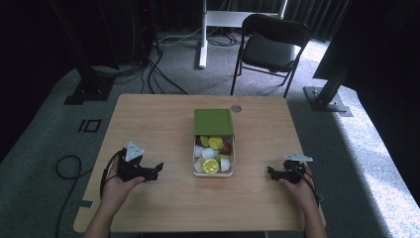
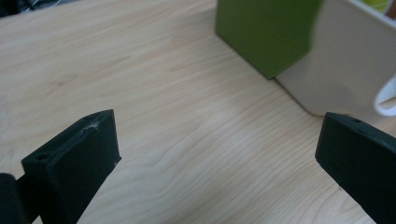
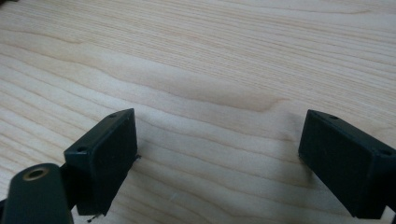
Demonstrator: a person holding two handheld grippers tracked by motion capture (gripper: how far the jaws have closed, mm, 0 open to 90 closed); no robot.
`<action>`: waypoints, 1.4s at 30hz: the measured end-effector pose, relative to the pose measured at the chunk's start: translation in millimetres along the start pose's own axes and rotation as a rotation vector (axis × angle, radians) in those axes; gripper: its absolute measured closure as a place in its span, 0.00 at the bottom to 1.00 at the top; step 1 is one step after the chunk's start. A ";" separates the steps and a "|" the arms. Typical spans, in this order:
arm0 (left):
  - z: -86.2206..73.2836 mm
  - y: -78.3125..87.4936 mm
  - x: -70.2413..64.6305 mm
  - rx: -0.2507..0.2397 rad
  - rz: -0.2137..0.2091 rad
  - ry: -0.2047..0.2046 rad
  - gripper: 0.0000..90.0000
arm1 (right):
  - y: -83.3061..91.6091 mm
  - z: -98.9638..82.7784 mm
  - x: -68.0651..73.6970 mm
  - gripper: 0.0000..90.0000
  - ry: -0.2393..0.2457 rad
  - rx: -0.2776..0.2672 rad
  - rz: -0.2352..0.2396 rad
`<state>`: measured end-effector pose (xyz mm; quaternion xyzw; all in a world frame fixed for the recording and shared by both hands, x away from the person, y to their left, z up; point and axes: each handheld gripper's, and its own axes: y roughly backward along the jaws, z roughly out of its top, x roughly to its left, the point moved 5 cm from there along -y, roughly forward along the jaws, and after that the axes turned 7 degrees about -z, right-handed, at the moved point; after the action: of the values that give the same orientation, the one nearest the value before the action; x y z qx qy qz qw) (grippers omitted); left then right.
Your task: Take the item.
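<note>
My left gripper (image 1: pixel 157 172) rests low over the table (image 1: pixel 148 119), its jaws spread wide with nothing between them; in its own view the bare wood lies between the jaws, and the white box (image 2: pixel 345 60) with its green lid (image 2: pixel 266 32) stands just ahead to the right. My right gripper (image 1: pixel 271 171) also gapes wide and empty over plain wood, well apart from the box on its other side. The box (image 1: pixel 195 157) sits mid-table between my hands, lid (image 1: pixel 213 122) slid back, coloured capsules (image 1: pixel 210 166) heaped inside.
</note>
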<state>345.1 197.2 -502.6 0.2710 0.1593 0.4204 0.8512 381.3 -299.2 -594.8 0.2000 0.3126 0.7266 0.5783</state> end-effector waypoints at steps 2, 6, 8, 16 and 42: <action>4.2 -1.6 -3.4 -0.011 -0.009 -0.005 0.01 | 0.0 0.0 0.0 0.13 0.000 0.000 0.000; 12.7 -4.2 -10.8 -0.025 -0.031 -0.015 0.01 | 0.0 0.0 -0.1 0.13 0.001 0.000 0.000; 17.5 -5.4 -15.4 -0.030 -0.044 -0.025 0.01 | 0.0 0.0 -0.1 0.13 0.001 0.000 0.000; 39.0 -8.1 -39.0 -0.065 -0.107 -0.066 0.01 | 0.0 0.0 -0.1 0.13 0.001 0.000 0.000; 76.2 -49.0 -118.4 -0.075 -0.288 -0.203 0.01 | 0.0 0.0 0.0 0.13 0.001 0.000 0.000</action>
<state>343.4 52.8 -465.5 0.2545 0.0940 0.2700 0.9238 381.3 -299.2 -594.8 0.1998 0.3127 0.7266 0.5782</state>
